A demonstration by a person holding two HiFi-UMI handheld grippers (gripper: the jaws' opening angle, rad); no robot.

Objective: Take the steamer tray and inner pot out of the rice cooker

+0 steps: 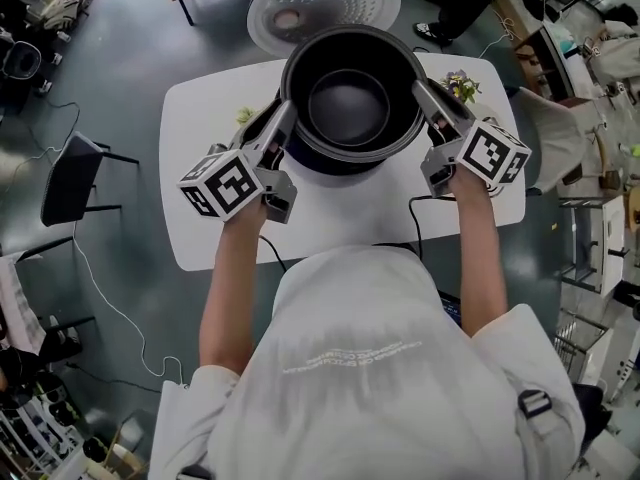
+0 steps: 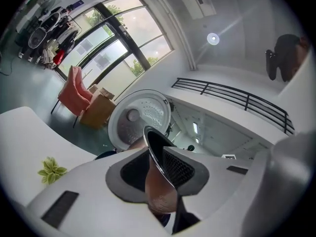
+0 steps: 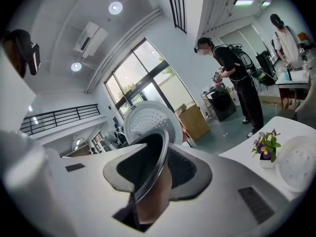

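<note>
The black inner pot (image 1: 349,98) hangs above the dark rice cooker body (image 1: 325,161), held by its rim on both sides. My left gripper (image 1: 284,120) is shut on the pot's left rim (image 2: 157,154). My right gripper (image 1: 421,94) is shut on its right rim (image 3: 154,164). The cooker's white lid (image 1: 322,5) stands open behind the pot. A white perforated steamer tray (image 3: 297,163) lies on the table at the right edge of the right gripper view. In the head view that tray is hidden.
The cooker stands on a white table (image 1: 205,133). A small pot of purple flowers (image 1: 461,86) sits at the table's back right and a green sprig (image 1: 245,115) at its left. A black chair (image 1: 74,179) stands on the floor to the left. A person (image 3: 236,70) stands far off.
</note>
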